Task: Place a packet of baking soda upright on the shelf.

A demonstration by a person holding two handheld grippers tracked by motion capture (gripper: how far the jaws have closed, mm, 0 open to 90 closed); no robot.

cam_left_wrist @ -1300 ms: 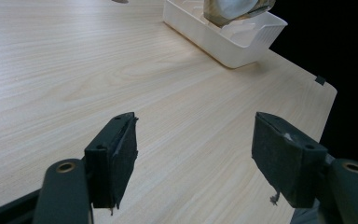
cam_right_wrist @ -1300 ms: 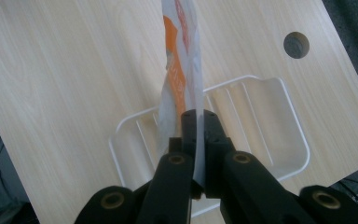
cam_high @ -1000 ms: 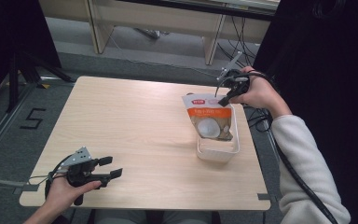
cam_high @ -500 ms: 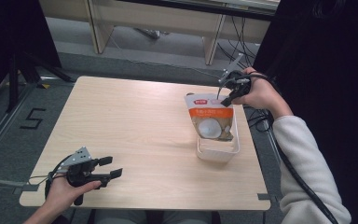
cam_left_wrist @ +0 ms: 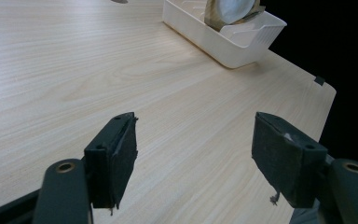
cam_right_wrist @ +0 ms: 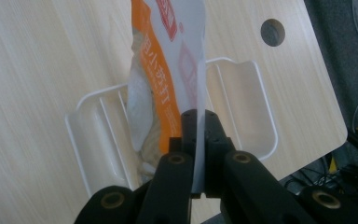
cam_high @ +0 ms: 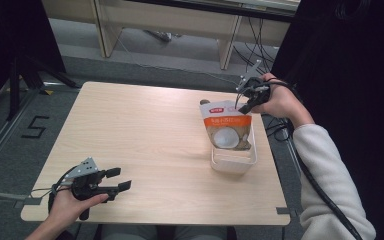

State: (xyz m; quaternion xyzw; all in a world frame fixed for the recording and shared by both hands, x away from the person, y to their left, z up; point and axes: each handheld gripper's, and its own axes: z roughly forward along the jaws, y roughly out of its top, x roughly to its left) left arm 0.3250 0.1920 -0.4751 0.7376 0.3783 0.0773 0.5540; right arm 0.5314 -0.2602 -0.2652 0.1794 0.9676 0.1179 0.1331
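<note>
R gripper (cam_high: 244, 101) at far right table (cam_high: 145, 135) edge, jaws clamped tight on top edge of orange-white pouch (cam_high: 226, 127); pouch stands upright w/ bottom inside white tray (cam_high: 233, 161). L gripper (cam_high: 111, 181) near front-left corner, jaws wide apart, nothing between.

Even, soft overhead light, dim surroundings.
Pale wooden table (cam_high: 145, 135) evenly lit, faint shadows; black near jaws slightly blurred.

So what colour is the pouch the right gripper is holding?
White and orange pouch, clearest in the high view.
</note>
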